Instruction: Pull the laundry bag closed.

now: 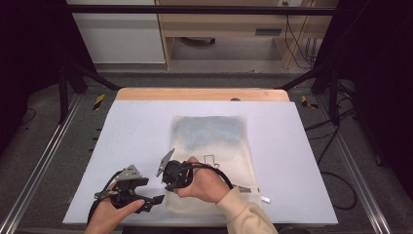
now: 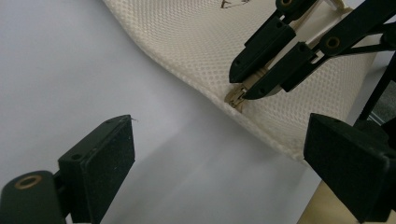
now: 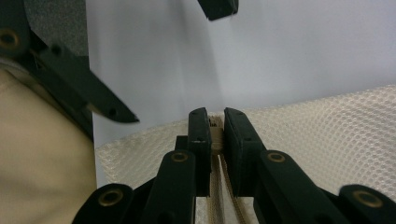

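High view: a cream mesh fabric bag [image 1: 214, 161] lies flat on the pale grey table mat [image 1: 136, 141], under the right gripper [image 1: 168, 181]. That gripper's jaws are clamped on the bag's small beige zipper pull [image 3: 215, 138] at its edge. Just beside it, the left gripper [image 1: 157, 201] stands wide open, holding nothing.

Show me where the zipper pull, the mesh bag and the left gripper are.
zipper pull [image 2: 235, 99], left gripper view, its beige tab
mesh bag [image 1: 214, 131], high view, its upper half
left gripper [image 2: 224, 161], left gripper view, between its open jaws

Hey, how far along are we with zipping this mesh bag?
Done: the right tool is shut on the zipper pull at the mesh bag's near-left edge. In hand: the left tool, open, hovers beside that edge over the table. Left: gripping the bag and running the zipper.
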### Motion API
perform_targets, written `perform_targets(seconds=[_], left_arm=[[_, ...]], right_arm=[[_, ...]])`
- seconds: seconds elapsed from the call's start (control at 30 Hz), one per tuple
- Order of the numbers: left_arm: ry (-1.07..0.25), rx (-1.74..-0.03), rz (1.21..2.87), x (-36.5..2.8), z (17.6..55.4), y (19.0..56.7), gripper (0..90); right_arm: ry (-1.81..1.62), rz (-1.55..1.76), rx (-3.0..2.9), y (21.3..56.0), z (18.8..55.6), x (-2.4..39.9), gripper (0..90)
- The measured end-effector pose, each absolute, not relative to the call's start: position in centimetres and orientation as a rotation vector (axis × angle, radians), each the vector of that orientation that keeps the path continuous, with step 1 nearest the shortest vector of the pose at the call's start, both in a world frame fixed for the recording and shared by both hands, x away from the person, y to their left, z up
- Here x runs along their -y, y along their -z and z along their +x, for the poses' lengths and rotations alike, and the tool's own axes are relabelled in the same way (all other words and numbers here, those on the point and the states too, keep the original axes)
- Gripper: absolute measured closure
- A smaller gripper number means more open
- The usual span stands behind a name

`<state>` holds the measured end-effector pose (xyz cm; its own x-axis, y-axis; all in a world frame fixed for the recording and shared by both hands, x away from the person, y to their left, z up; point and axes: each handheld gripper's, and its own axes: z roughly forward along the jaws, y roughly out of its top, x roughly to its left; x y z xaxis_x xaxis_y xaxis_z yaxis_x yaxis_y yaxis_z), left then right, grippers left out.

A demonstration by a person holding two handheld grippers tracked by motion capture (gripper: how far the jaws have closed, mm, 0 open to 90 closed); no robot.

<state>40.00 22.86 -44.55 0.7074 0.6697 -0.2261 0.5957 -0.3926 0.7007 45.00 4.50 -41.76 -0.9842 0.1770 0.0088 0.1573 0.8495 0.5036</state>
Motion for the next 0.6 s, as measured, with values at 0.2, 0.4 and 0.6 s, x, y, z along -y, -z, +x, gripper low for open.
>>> perform_targets(seconds=[0.2, 0.4, 0.6], left_arm=[[-0.067, -0.953, 2.086, -21.4, 40.2, 45.2, 8.9], [-0.040, -0.957, 2.077, -20.7, 40.3, 45.7, 15.2], [-0.014, -0.959, 2.077, -20.5, 40.6, 46.2, 19.2]], right_arm=[[-0.814, 0.267, -2.976, 41.6, 44.9, -4.4, 81.7], [-0.816, 0.264, -2.969, 41.4, 44.9, -4.3, 81.7], [-0.836, 0.254, -2.952, 41.1, 44.8, -4.3, 81.8]])
